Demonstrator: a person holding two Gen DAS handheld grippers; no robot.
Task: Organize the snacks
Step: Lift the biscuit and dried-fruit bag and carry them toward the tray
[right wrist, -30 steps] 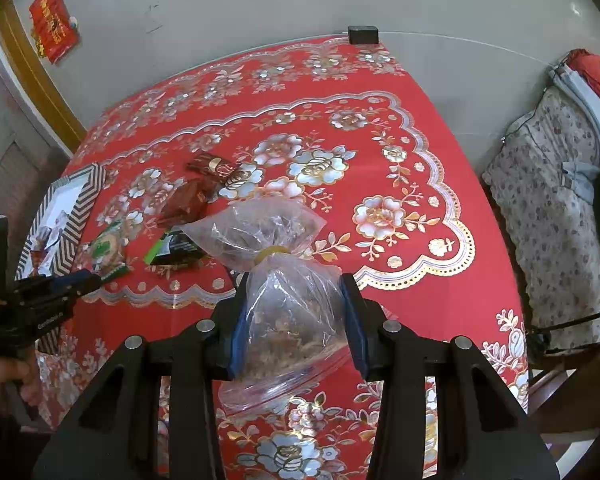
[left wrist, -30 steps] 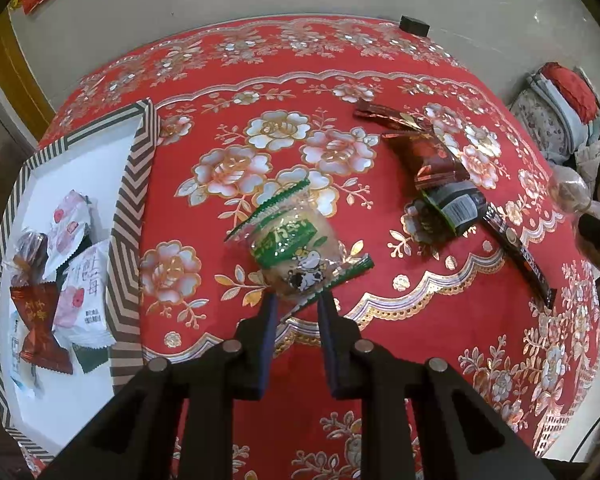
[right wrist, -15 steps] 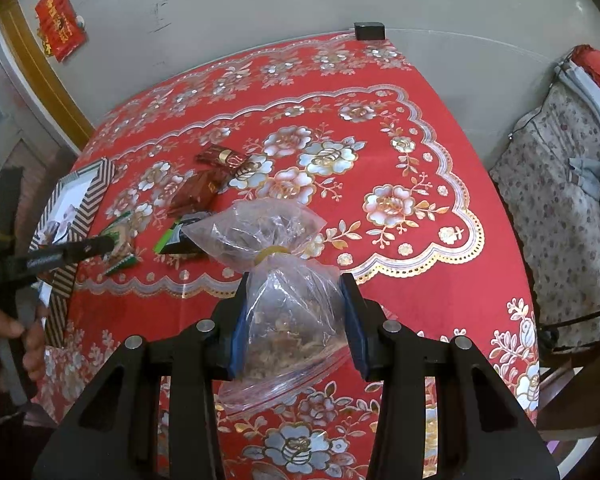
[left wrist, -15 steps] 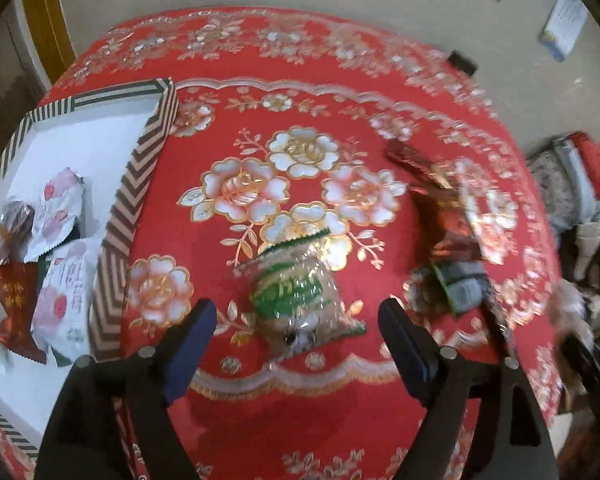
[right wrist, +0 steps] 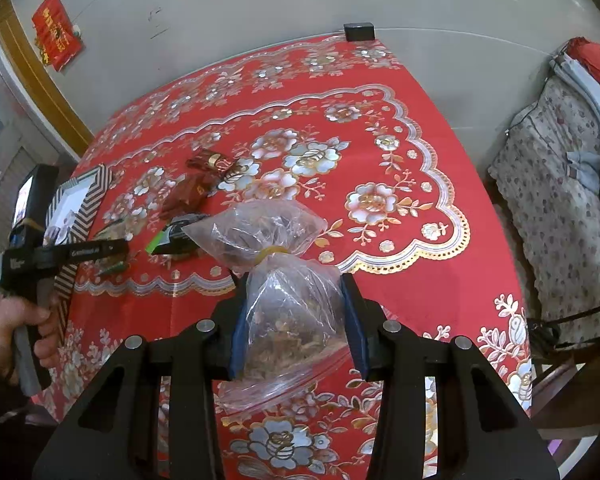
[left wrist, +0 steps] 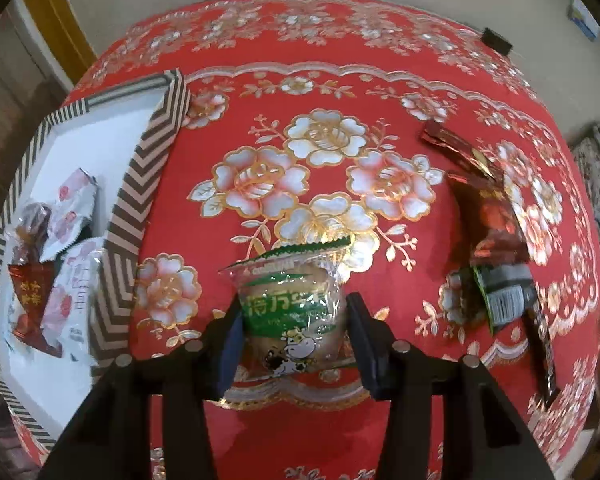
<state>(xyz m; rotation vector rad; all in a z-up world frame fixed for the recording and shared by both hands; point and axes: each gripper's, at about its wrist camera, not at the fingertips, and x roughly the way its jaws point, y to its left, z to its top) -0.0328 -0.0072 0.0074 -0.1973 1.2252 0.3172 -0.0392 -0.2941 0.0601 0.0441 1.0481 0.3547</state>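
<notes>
A clear packet with green print and a cow (left wrist: pixel 296 312) lies on the red cloth between the fingers of my left gripper (left wrist: pixel 294 320); the jaws stand close at its two sides, but I cannot tell if they press it. My right gripper (right wrist: pixel 294 312) is shut on a clear plastic bag of brown snacks (right wrist: pixel 288 300) tied with a yellow band, held above the table. The striped box (left wrist: pixel 140 184) at the left holds several packets. The left gripper also shows in the right wrist view (right wrist: pixel 76 252).
Dark red packets (left wrist: pixel 488 208), a grey-green packet (left wrist: pixel 504 300) and a thin dark stick (left wrist: pixel 544 360) lie at the right. A small black block (right wrist: pixel 358 31) sits at the far table edge by the wall. A chair with patterned cloth (right wrist: pixel 560 184) stands right of the table.
My left gripper opened wide, moved forward over the green packet, and its fingers have now narrowed around it. The right gripper has kept its hold on the bag and barely moved.
</notes>
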